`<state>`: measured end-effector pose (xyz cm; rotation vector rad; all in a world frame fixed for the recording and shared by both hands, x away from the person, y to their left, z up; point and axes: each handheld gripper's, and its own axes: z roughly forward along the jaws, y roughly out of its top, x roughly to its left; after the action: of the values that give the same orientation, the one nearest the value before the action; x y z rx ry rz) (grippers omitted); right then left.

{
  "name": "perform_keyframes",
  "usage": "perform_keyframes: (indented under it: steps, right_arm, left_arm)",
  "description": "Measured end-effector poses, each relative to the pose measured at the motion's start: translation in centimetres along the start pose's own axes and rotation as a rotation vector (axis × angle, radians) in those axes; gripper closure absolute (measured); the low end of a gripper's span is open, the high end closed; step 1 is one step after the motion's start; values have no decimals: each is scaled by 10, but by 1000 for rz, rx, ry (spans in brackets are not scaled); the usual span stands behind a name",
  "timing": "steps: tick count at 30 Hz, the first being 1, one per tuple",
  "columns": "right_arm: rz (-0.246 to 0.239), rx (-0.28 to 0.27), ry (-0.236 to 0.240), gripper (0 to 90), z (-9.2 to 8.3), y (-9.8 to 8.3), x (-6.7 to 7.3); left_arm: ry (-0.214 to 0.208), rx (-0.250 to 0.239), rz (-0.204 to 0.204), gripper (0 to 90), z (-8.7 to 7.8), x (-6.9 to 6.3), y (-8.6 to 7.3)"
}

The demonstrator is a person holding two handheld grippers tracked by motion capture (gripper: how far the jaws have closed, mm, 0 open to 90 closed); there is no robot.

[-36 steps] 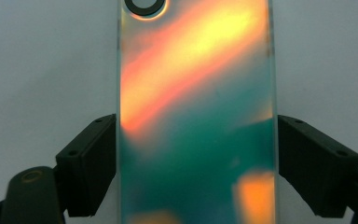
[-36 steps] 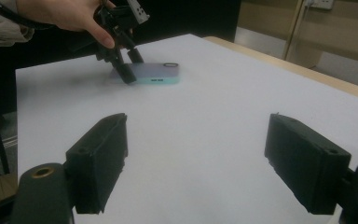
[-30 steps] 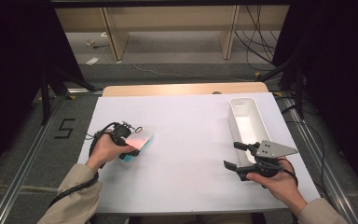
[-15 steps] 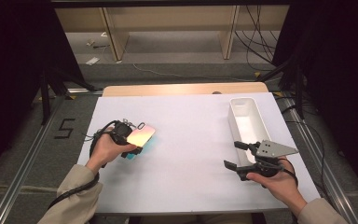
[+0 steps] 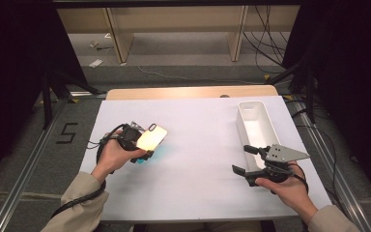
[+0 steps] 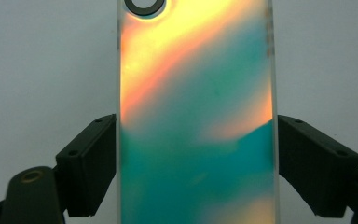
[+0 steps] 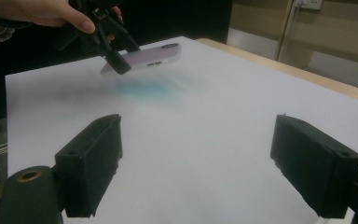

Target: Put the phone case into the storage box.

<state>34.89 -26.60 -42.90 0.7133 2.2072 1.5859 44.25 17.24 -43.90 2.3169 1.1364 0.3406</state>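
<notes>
Phone case [image 5: 151, 137] raised since earlier; left hand-held gripper [image 6: 196, 140] clamps its edges; rt hand-held gripper [image 7: 196, 158] opening, empty.

Both forearms wear tan sleeves [image 5: 79, 205], each hand carrying a black hand-held gripper: the left hand-held gripper [image 5: 142, 145] trails a looped black cable at 8 o'clock, the right hand-held gripper [image 5: 245, 159] bears a grey three-cornered plate with dark screws, and their blocky jaws show small screw holes.

Phone [image 5: 151, 137] clamped between the left gripper [image 5: 134, 141] jaws, above the table [image 5: 193, 145]; bin [image 5: 254, 126] just beyond the right gripper [image 5: 245, 159], well apart from the left.
</notes>
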Motion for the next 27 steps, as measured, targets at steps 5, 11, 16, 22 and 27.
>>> perform_keyframes:
  steps: [5, 11, 16, 22, 27]
  right_arm:
    - [1, 0, -2, 169, 1, 0, 0]
    - [-2, 1, -7, 165, 2, 1, 0]
    - [3, -1, -8, 164, 3, 1, 1]
    - [12, -5, -18, 164, 5, 2, 0]
    - [22, -12, -28, 164, 4, 3, -1]
  left_arm:
    - [-7, -17, 7, 170, -1, -5, 1]
    - [-15, -49, 15, 170, -3, -12, 3]
    - [-19, -81, 17, 170, -3, -18, 4]
    - [-28, -106, 26, 170, -4, -24, 6]
    - [-31, -127, 33, 170, -3, -30, 7]
